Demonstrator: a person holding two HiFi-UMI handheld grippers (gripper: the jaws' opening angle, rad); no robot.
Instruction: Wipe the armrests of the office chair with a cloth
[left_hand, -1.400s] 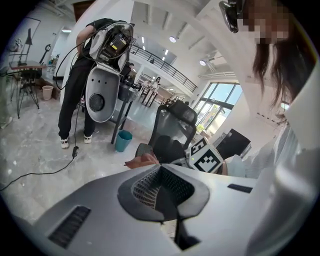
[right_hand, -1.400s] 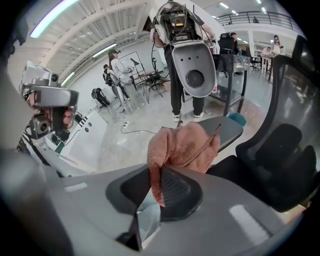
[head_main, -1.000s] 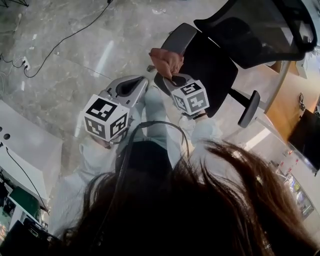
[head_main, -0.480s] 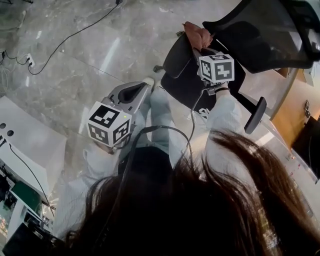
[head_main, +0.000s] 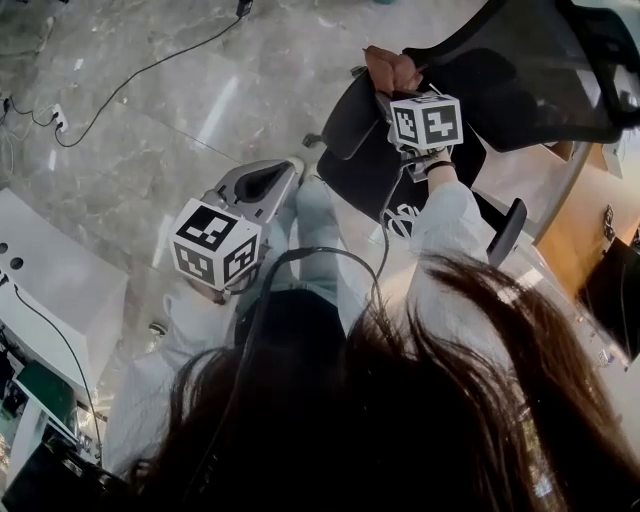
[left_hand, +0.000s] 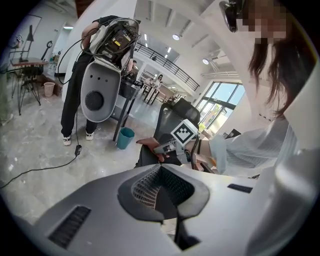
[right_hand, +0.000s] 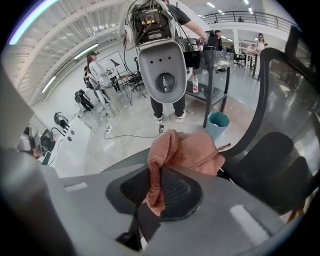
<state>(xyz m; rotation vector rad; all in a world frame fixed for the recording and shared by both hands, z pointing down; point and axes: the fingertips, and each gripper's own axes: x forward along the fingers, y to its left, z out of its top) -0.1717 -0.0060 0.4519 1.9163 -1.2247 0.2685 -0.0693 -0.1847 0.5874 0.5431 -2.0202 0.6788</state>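
Right gripper view shows our right claw (right_hand: 155, 196) pinching the cloth (right_hand: 186, 150) at the armrest's (head_main: 350, 115) far end, left claw (left_hand: 161, 192) pressed together and empty; we judge the wipe in hand, next drawing the cloth firmly along that armrest.

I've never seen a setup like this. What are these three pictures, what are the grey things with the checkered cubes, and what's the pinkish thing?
There is no robot: a person holds a grey gripper in each hand, each with two jaws and a marker cube. The top-down picture comes from a camera on the person's head, so their hair fills the bottom. The other two come from cameras riding on the grippers, looking along the jaws. The left gripper has its jaws shut on nothing, away from the chair. The right gripper has its jaws closed on a salmon-coloured cloth, held at the far end of one armrest of the black office chair on the marble floor. The other armrest has nothing on it.
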